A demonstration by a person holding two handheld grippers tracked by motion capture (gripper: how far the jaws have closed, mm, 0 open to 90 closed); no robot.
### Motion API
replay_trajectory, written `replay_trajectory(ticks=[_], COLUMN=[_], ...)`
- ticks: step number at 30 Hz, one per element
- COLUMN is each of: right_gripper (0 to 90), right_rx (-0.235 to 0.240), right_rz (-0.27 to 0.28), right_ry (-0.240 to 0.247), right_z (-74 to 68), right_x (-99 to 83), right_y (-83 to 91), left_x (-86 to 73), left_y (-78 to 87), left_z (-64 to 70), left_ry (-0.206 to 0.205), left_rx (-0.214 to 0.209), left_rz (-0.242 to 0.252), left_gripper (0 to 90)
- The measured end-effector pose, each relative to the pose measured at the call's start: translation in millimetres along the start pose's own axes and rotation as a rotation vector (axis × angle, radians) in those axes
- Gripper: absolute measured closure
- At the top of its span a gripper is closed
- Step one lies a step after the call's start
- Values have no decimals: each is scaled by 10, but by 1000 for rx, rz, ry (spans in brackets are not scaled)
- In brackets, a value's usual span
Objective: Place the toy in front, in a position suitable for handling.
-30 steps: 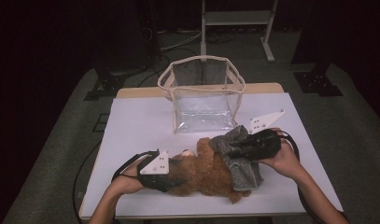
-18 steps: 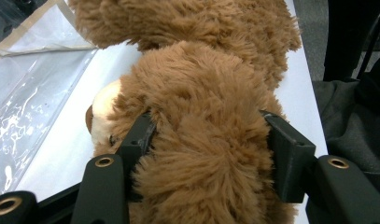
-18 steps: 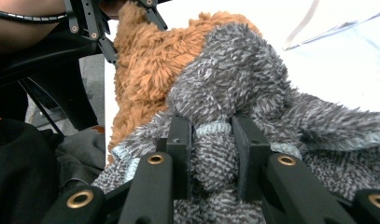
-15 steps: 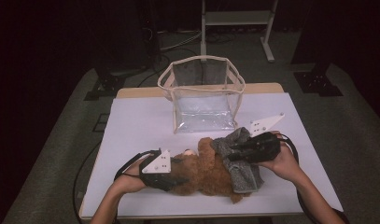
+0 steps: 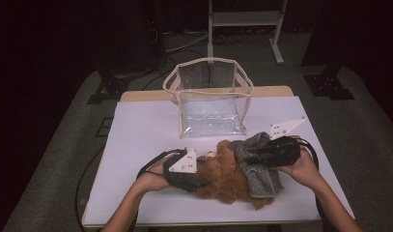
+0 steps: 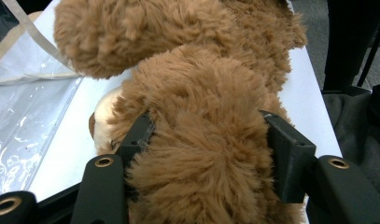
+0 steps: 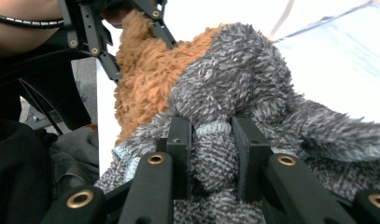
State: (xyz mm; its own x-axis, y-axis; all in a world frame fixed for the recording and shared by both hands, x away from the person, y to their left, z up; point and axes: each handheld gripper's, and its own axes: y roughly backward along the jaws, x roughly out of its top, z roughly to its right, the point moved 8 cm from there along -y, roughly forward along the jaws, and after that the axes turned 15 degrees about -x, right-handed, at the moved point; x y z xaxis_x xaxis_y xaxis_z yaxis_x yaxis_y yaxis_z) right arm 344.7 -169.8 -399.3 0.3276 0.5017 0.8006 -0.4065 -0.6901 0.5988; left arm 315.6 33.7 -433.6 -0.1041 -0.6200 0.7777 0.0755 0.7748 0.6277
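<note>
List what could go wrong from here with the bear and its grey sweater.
1. The left gripper clamps only soft fur on the brown teddy bear, so the bear may slip out when pulled.
2. The right gripper pinches just a small fold of the grey sweater; the knit could stretch or pull free.
3. The clear bag stands close behind; a sudden release might knock it over.

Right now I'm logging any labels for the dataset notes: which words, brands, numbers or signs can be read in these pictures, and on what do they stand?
None: no readable text anywhere.
Brown plush toy, held by the left gripper: no tag or print visible.
Grey knitted garment, pinched by the right gripper: no label visible.
Clear bag: plain, no print.
</note>
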Motion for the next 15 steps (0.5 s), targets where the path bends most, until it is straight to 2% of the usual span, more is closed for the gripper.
replay_trajectory(ticks=[5,8,14,15], right_gripper=[705,704,705,705], right_rx=[-77,-125,-142,-133], right_rz=[5,-7,-37,-36], right_ry=[-67,-69,-103,-111], right_z=[258,360,566,585], right_x=[-150,-173,-112,-114], right_y=[127,153,4,-18], left_x=[-31,-25,-29,-31], left_y=[18,15,17,17], left_z=[21,22,46,47], left_ry=[6,5,3,3], left_rx=[4,10,17,19], left_rz=[16,10,1,1], left_gripper=[425,423,418,416])
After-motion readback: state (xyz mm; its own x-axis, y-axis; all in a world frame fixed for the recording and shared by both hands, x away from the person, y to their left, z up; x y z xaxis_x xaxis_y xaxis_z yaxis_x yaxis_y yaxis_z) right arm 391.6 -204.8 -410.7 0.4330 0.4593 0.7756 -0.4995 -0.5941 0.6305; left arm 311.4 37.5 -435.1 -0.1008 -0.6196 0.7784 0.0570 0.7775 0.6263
